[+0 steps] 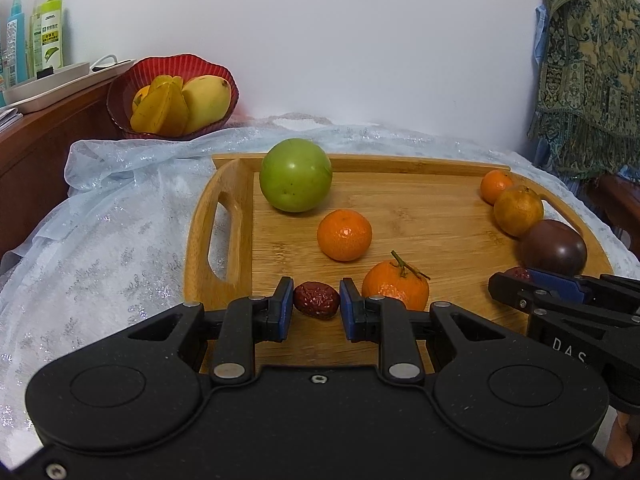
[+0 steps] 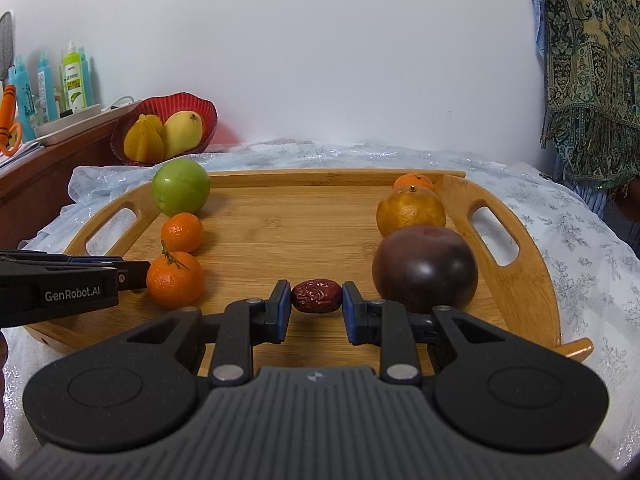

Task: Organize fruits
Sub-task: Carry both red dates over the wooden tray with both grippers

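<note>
A wooden tray (image 1: 420, 208) (image 2: 300, 216) holds the fruit. My left gripper (image 1: 316, 300) is shut on a red date (image 1: 316, 299) low over the tray's near left part. My right gripper (image 2: 316, 296) is shut on a second red date (image 2: 317, 295), next to a dark purple fruit (image 2: 425, 267) (image 1: 554, 247). On the left of the tray sit a green fruit (image 1: 295, 175) (image 2: 181, 187), a mandarin (image 1: 344, 235) (image 2: 182, 232) and a stemmed mandarin (image 1: 396, 285) (image 2: 175, 279). On the right sit an orange (image 1: 518, 211) (image 2: 411, 210) and a small mandarin (image 1: 495, 186) (image 2: 413, 181).
A red bowl (image 1: 120, 92) (image 2: 204, 112) with a mango and yellow fruit stands at the back left on a wooden cabinet (image 1: 44, 148). Bottles (image 1: 50, 28) stand on a white tray there. A pale blue cloth (image 1: 100, 240) covers the table. A patterned fabric (image 1: 588, 68) hangs at the right.
</note>
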`<move>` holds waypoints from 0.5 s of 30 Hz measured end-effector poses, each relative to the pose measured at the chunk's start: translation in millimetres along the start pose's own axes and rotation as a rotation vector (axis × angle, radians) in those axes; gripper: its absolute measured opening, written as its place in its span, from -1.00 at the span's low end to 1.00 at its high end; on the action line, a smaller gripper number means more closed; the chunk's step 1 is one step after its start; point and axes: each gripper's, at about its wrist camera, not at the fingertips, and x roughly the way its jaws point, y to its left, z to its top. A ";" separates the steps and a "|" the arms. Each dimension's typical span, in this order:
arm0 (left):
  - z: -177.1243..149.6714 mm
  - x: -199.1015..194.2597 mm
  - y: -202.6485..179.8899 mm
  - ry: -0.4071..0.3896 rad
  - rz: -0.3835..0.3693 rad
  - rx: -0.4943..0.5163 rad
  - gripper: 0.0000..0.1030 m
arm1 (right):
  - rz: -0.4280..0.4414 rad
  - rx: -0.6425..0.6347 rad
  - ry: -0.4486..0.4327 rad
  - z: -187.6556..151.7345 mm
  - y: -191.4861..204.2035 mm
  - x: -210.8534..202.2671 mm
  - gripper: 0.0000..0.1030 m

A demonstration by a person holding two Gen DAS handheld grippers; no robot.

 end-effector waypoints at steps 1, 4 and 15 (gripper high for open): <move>-0.2 0.3 -0.1 0.001 0.000 -0.001 -0.55 | -0.002 0.001 0.002 -0.2 -0.5 0.2 -0.38; -0.4 2.2 -0.3 0.004 0.000 -0.001 -0.55 | -0.004 0.005 0.007 -0.7 -1.3 1.1 -0.38; -0.8 2.2 -1.2 0.003 0.003 0.003 -0.55 | -0.009 0.007 0.008 -1.3 -0.7 1.6 -0.38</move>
